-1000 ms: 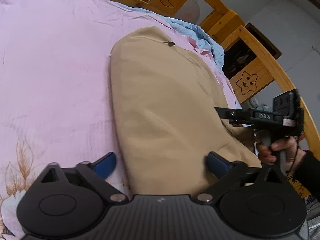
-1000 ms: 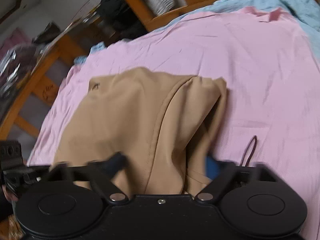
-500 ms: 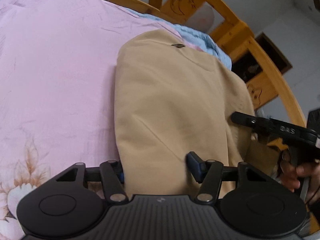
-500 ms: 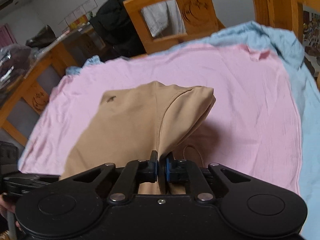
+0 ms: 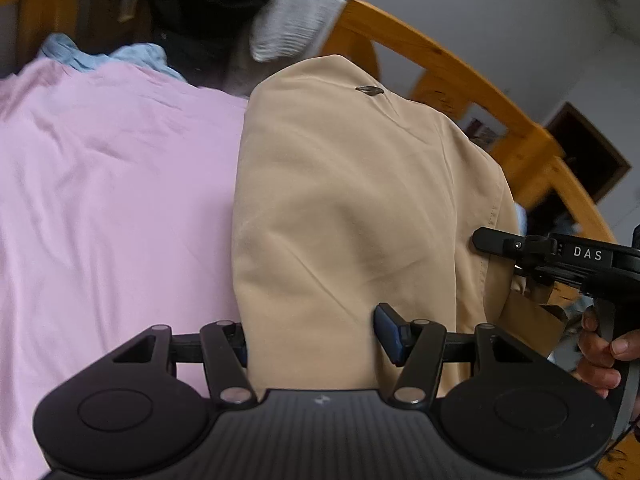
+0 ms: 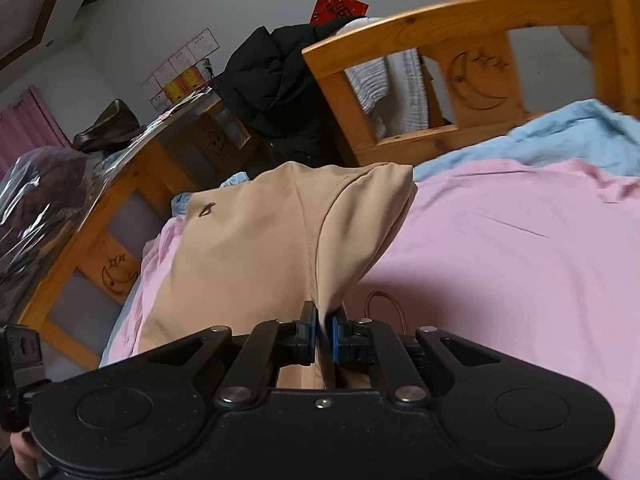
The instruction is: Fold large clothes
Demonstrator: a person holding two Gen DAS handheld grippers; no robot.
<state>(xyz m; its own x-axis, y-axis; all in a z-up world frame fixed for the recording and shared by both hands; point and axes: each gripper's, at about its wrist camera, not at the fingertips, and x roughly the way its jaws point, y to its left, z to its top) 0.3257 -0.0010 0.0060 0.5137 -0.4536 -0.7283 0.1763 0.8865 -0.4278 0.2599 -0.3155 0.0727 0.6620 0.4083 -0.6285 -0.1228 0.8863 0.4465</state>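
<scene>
We have the garment (image 5: 344,216), a tan piece of clothing, partly raised off the pink sheet (image 5: 112,200) on the bed, its near end carried by both grippers while the far end trails toward the headboard (image 6: 460,20). The right gripper (image 6: 322,336) is clamped hard on a thin gathered edge of cloth. The left gripper (image 5: 312,336) has a wide bunch between its jaws; the jaws have just been closing, and the pads press on the cloth from either side, so we read it as gripped.

That wide left grip worries us: the thick fold could slide out as we lift, dropping one corner and skewing the fold. The thin pinch on the right may hold only one layer, letting the rest sag. A brown cord (image 6: 384,304) lies just beside the right jaws and could snag.

The wooden rail (image 5: 500,128) runs close on one side; the sheet on the other side offers open room.
</scene>
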